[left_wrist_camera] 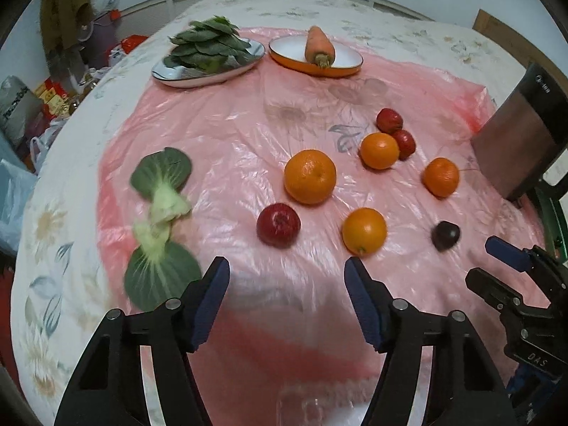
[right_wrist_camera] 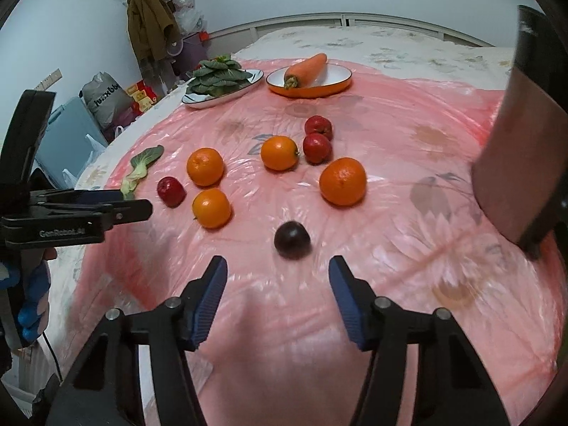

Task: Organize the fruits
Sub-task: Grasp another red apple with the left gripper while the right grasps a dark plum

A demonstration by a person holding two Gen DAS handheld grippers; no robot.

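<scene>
Fruit lies loose on the pink plastic sheet (left_wrist_camera: 220, 135) that covers the flowered bedspread (left_wrist_camera: 64, 220): four oranges, three red apples and one dark plum. In the left wrist view the largest orange (left_wrist_camera: 310, 176) sits mid-sheet, a red apple (left_wrist_camera: 278, 225) and a second orange (left_wrist_camera: 364, 231) nearer the camera, the dark plum (left_wrist_camera: 445, 236) off to the right; a third orange (left_wrist_camera: 379, 150) touches one of two small red apples (left_wrist_camera: 389, 120), and a fourth orange (left_wrist_camera: 440, 177) lies apart.

Left gripper (left_wrist_camera: 287, 277) tilts steeply down over bare sheet just short of the red apple, fingers spread and nothing between them. Right gripper (right_wrist_camera: 278, 271) also angles down, its fingers wide apart and empty, with the plum just ahead of the gap (not touched). A blue-gloved hand (right_wrist_camera: 32, 305) shows at the left edge of the right wrist view, behind the left gripper's body.

Two bok choy leaves (left_wrist_camera: 161, 220) lie at the sheet's left edge, clear of the fruit. At the far end a plate of greens (left_wrist_camera: 209, 60) stands beside an orange-rimmed dish (left_wrist_camera: 349, 67) holding a carrot (left_wrist_camera: 319, 47). A dark, brown-faced object (left_wrist_camera: 518, 135) looms at the right.
</scene>
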